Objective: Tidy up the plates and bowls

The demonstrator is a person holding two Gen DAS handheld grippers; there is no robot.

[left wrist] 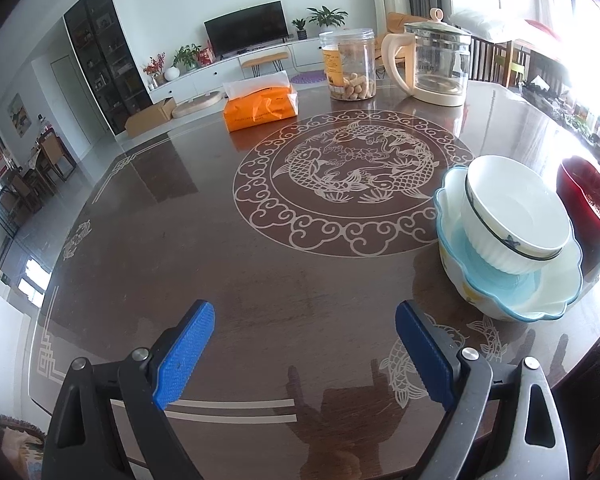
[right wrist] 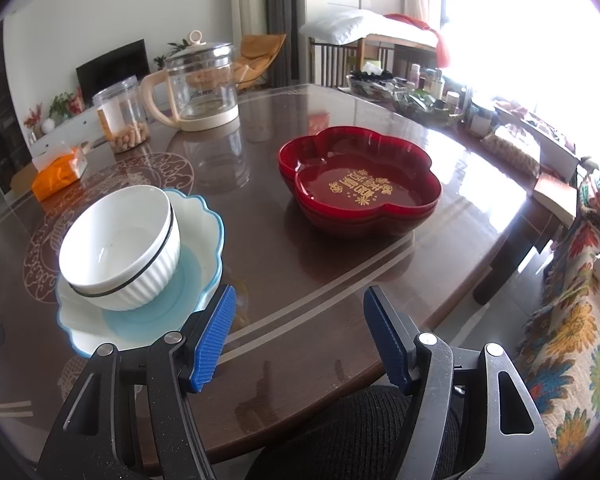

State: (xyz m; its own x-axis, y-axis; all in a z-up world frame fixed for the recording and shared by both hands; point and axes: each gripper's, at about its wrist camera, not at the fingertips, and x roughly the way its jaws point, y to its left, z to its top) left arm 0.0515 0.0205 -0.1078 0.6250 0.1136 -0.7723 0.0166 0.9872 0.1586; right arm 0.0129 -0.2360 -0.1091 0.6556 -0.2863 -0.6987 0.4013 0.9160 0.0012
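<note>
White ribbed bowl [right wrist: 120, 248] sits tilted inside a blue-rimmed scalloped bowl [right wrist: 196, 216] on the dark table [right wrist: 284, 280], just left of the right gripper [right wrist: 298, 336]; stacked red flower-shaped dishes [right wrist: 360, 184] lie beyond it. Left gripper [left wrist: 304, 356] hovers left of the bowls. Both grippers gape wide, holding nothing.

Gold characters, seemingly illegible, on red dish [right wrist: 360, 184]

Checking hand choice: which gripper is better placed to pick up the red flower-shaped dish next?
Probably the right gripper: open and empty, with the red dish almost straight ahead. From the left gripper, the dish sits far right beyond the stacked bowls.
</note>
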